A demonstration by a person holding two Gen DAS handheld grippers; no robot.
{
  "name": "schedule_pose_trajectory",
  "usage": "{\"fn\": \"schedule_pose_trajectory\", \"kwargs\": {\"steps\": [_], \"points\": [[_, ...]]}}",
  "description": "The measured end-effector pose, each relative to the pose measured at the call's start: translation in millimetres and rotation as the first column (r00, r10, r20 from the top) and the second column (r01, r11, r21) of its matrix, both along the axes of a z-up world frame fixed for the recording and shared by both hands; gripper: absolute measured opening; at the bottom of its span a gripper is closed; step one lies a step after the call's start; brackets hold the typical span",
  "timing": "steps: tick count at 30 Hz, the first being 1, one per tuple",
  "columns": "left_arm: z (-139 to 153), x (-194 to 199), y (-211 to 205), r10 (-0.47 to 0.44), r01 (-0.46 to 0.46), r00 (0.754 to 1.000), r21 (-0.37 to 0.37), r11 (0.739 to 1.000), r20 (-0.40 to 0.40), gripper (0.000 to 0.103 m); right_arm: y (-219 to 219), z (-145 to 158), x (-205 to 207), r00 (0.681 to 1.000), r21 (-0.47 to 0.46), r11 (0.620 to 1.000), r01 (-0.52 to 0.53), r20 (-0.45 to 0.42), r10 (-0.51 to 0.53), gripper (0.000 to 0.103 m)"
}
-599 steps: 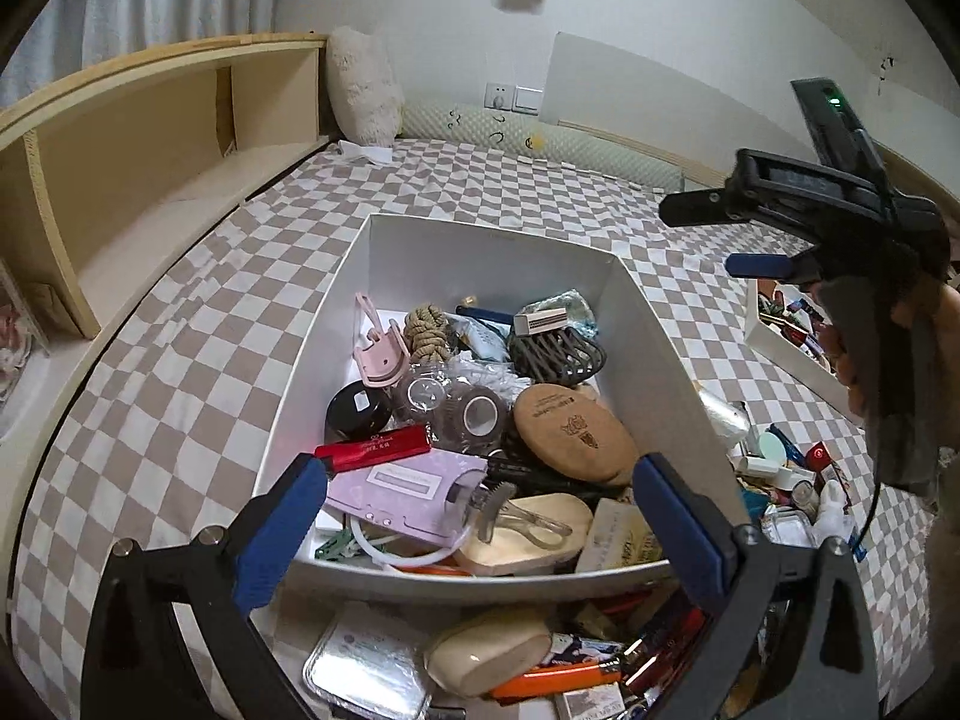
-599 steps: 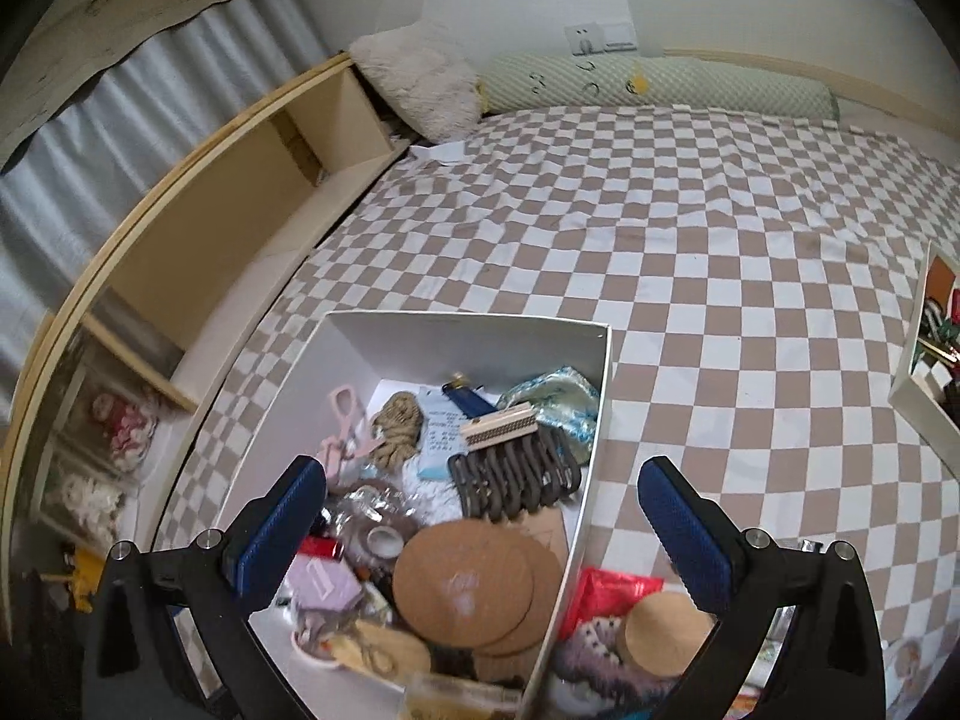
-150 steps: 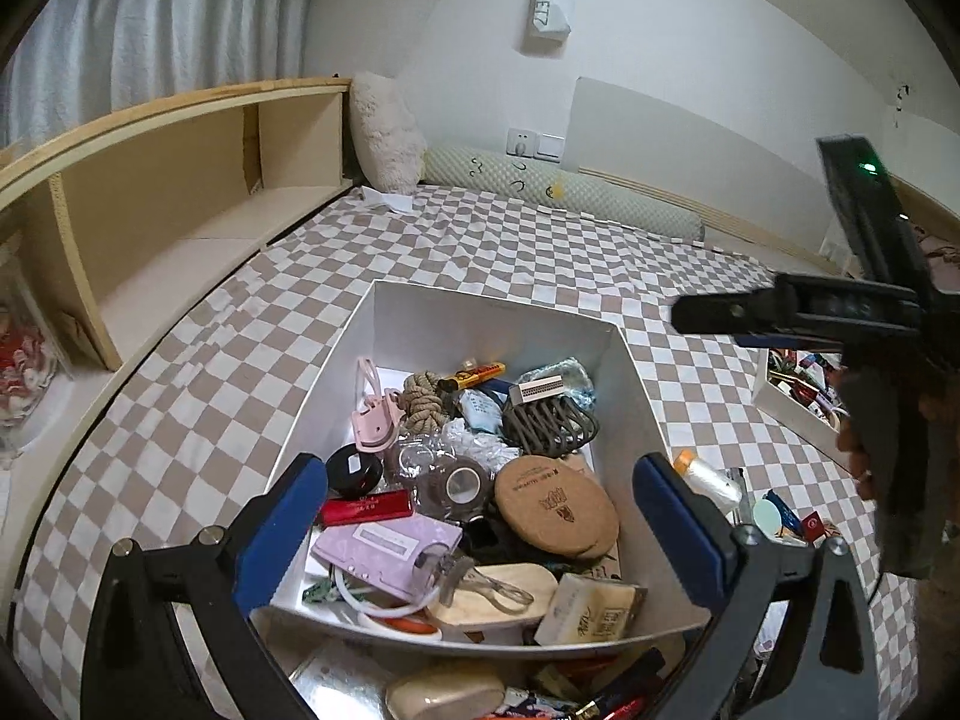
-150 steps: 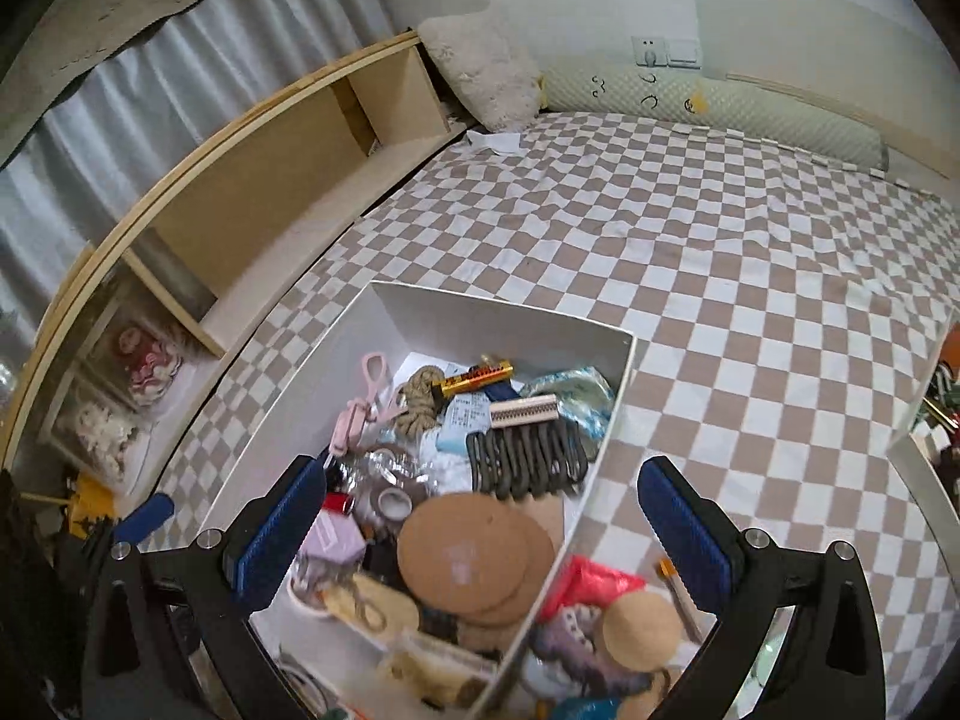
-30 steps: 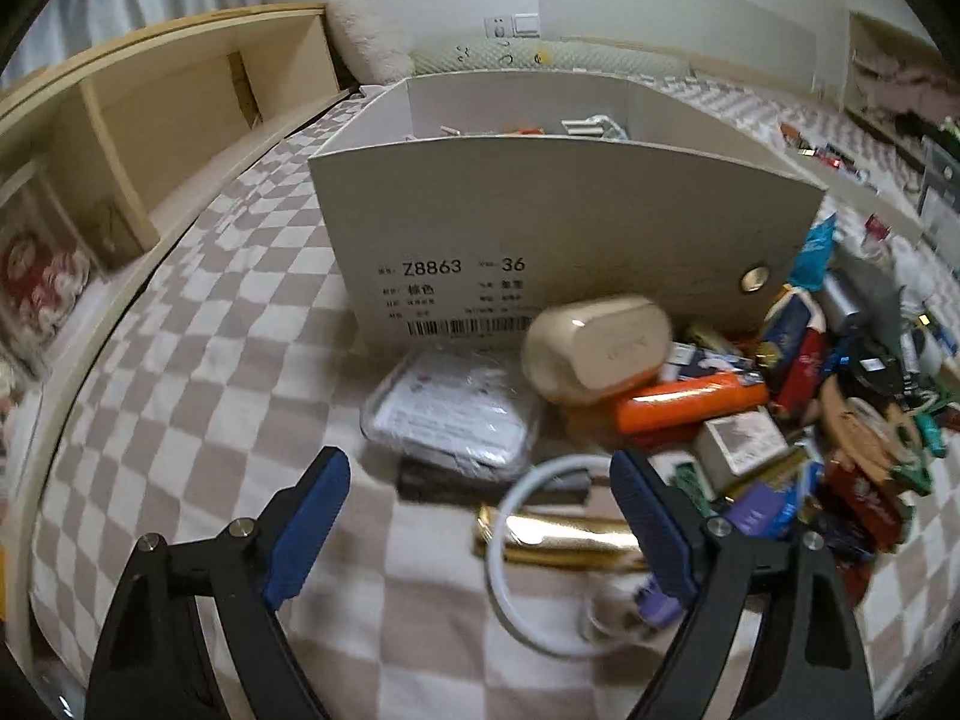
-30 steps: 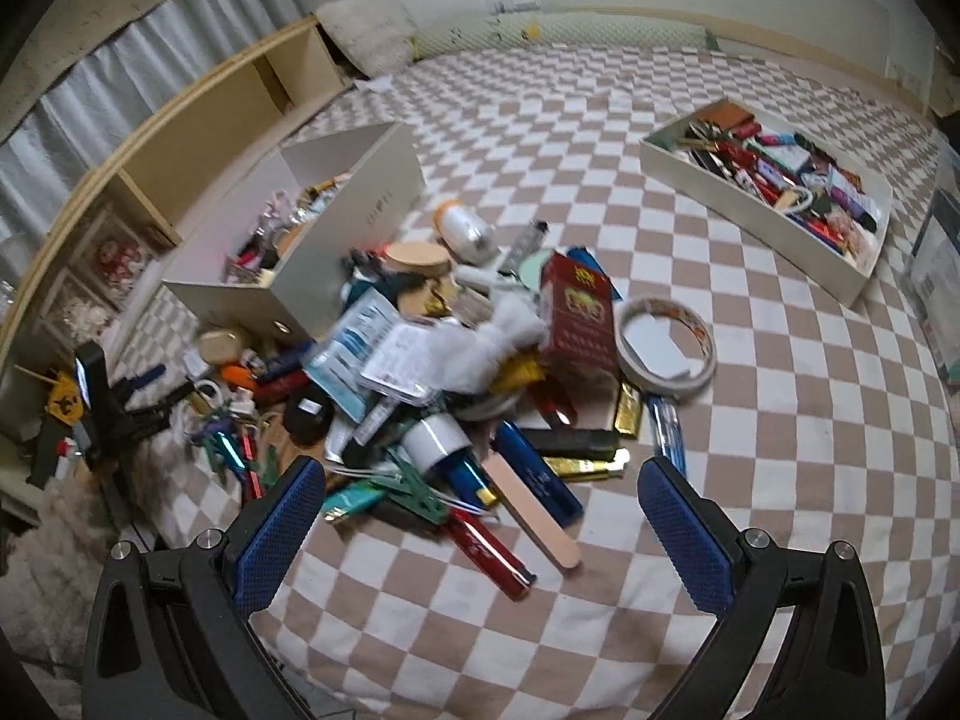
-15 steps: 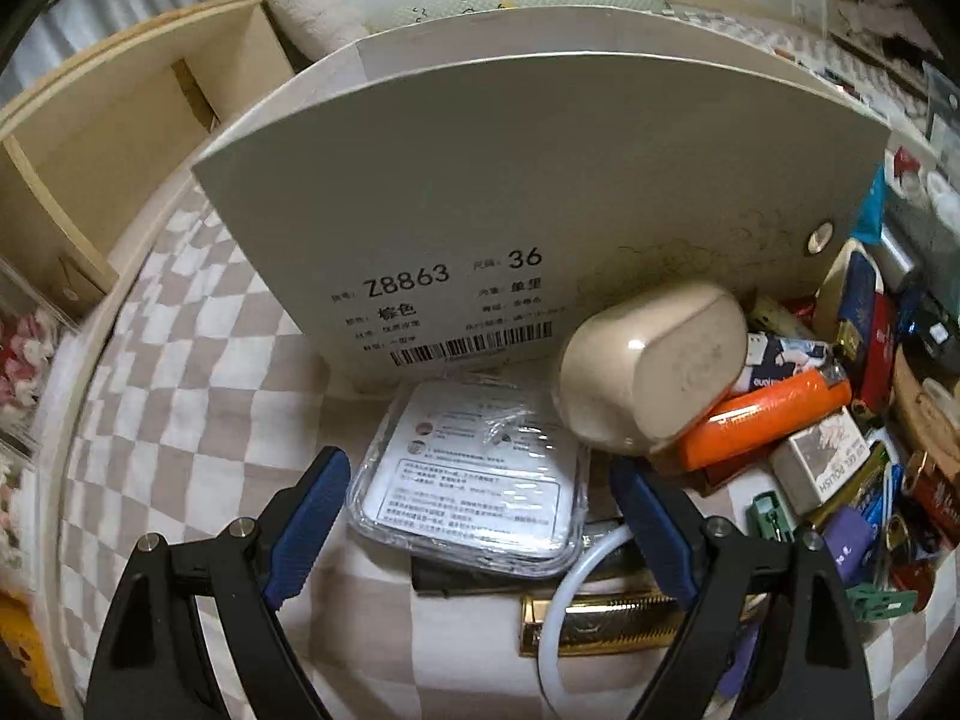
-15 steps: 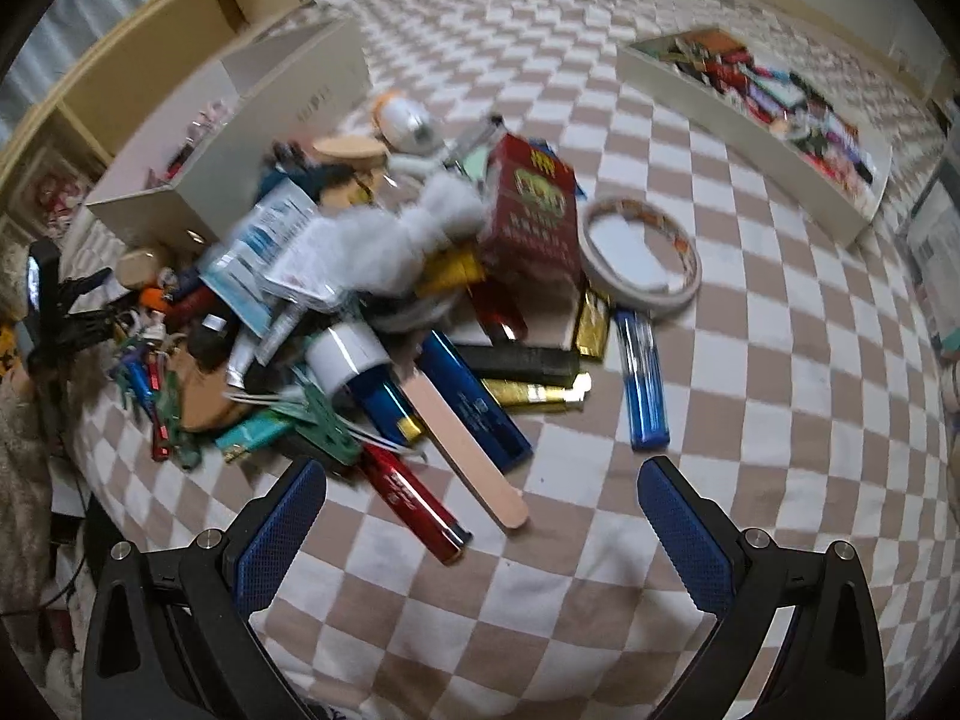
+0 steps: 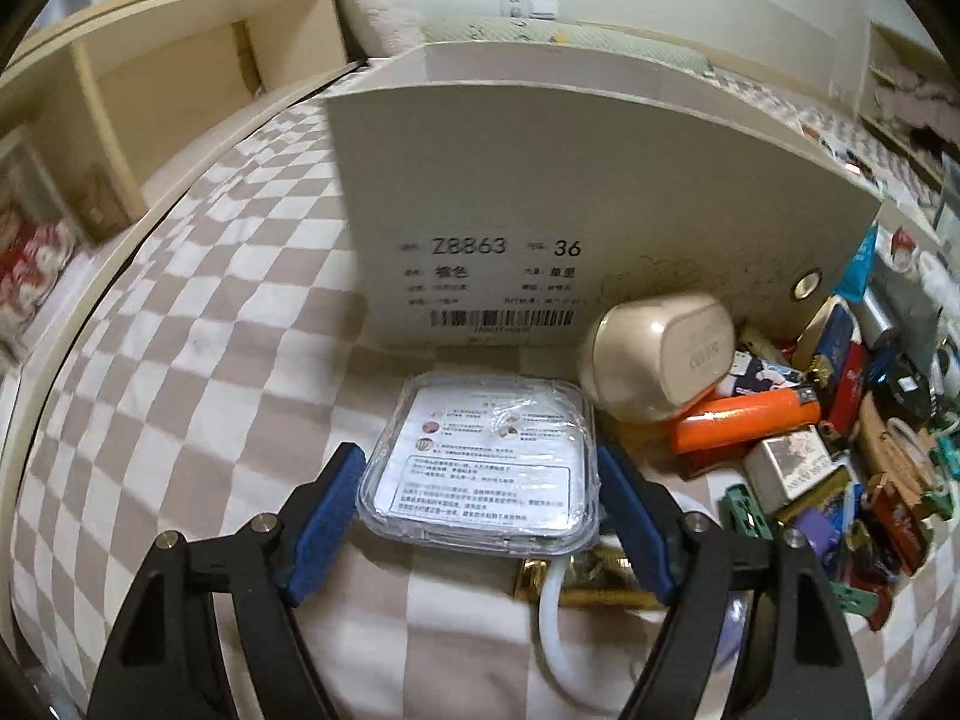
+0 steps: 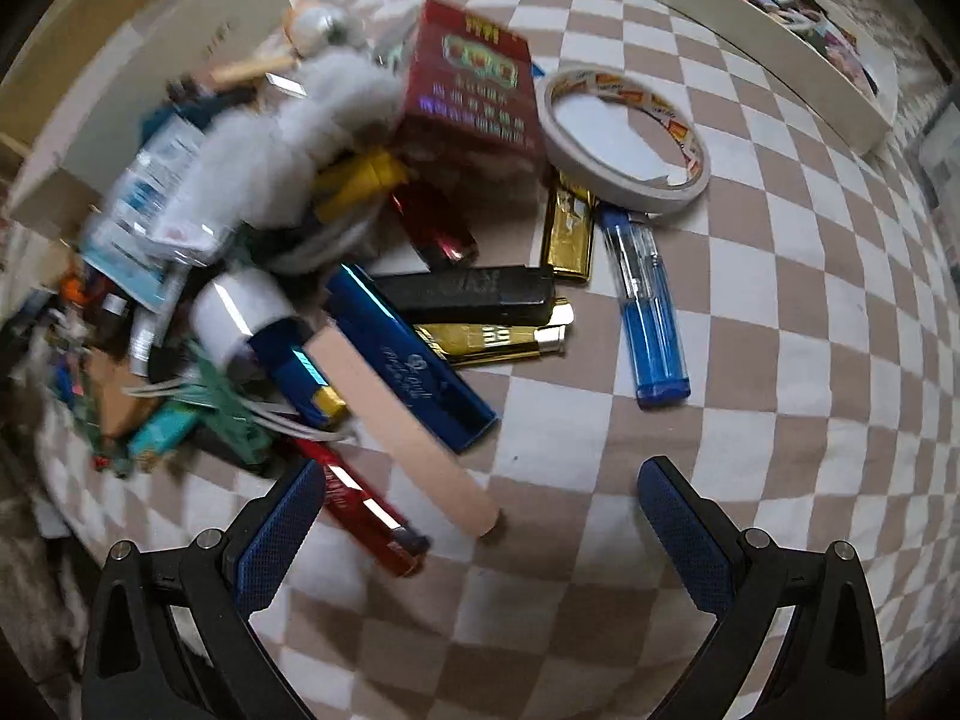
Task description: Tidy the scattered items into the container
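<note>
A clear flat plastic case (image 9: pixel 486 456) with a printed label lies on the checked bedspread, in front of the white shoebox (image 9: pixel 600 180). My left gripper (image 9: pixel 477 457) straddles it. Its jaws are closing, and the blue pads (image 9: pixel 327 504) stand at the case's two side edges. A beige oval case (image 9: pixel 660 354) and an orange lighter (image 9: pixel 744 417) lie just right of it. My right gripper (image 10: pixel 480 474) hangs open, pointing down over the pile's near edge. The tip of a peach nail file (image 10: pixel 414 438) and a red lighter (image 10: pixel 366 510) reach between its fingers.
The pile holds a red carton (image 10: pixel 468 78), a tape roll (image 10: pixel 624 138), a blue lighter (image 10: pixel 648 324), gold and black lighters and a white fluffy thing (image 10: pixel 300 120). A second white tray (image 10: pixel 780 42) sits at the far right. A wooden shelf (image 9: pixel 180 108) runs along the left.
My left gripper has pushed forward over the clear case and its jaws have narrowed around it. My right gripper has dropped closer to the pile, and the items look larger.
</note>
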State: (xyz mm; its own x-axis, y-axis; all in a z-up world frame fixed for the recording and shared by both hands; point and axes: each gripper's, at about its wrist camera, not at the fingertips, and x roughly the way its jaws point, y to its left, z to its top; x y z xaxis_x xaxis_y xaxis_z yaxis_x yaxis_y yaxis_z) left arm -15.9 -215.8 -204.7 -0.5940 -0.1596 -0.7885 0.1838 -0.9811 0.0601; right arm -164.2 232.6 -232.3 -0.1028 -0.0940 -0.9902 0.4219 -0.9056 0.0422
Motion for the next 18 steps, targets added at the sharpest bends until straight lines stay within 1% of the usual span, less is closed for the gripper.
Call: {"fn": "schedule_pose_trajectory", "kwargs": {"steps": [2, 4, 7, 12, 15, 18], "points": [[6, 10, -5, 0.016, -0.015, 1.0, 0.028, 0.999, -0.01, 0.079, -1, -4, -2, 1.0, 0.049, 0.999, -0.006, -0.013, 0.007, 0.103], [11, 21, -7, 0.032, -0.032, 0.999, 0.039, 0.999, -0.013, 0.079, 4, -6, -5, 1.0, 0.072, 0.997, 0.018, -0.024, -0.016, 0.103], [12, 35, -9, 0.063, -0.062, 0.998, 0.056, 0.996, -0.004, 0.079, 21, -4, -12, 0.996, 0.061, 0.995, 0.083, -0.024, -0.082, 0.103], [10, 51, -3, 0.101, -0.101, 0.995, 0.102, 0.99, 0.006, 0.079, 53, -3, -19, 0.979, 0.107, 0.974, 0.201, -0.05, -0.197, 0.103], [9, 62, -2, 0.112, -0.112, 0.994, 0.125, 0.986, 0.004, 0.079, 62, 2, -17, 0.972, 0.09, 0.969, 0.23, -0.058, -0.226, 0.103], [8, 75, 5, 0.117, -0.116, 0.993, 0.153, 0.981, -0.002, 0.079, 57, 13, -13, 0.971, 0.028, 0.972, 0.233, -0.061, -0.231, 0.103]]}}
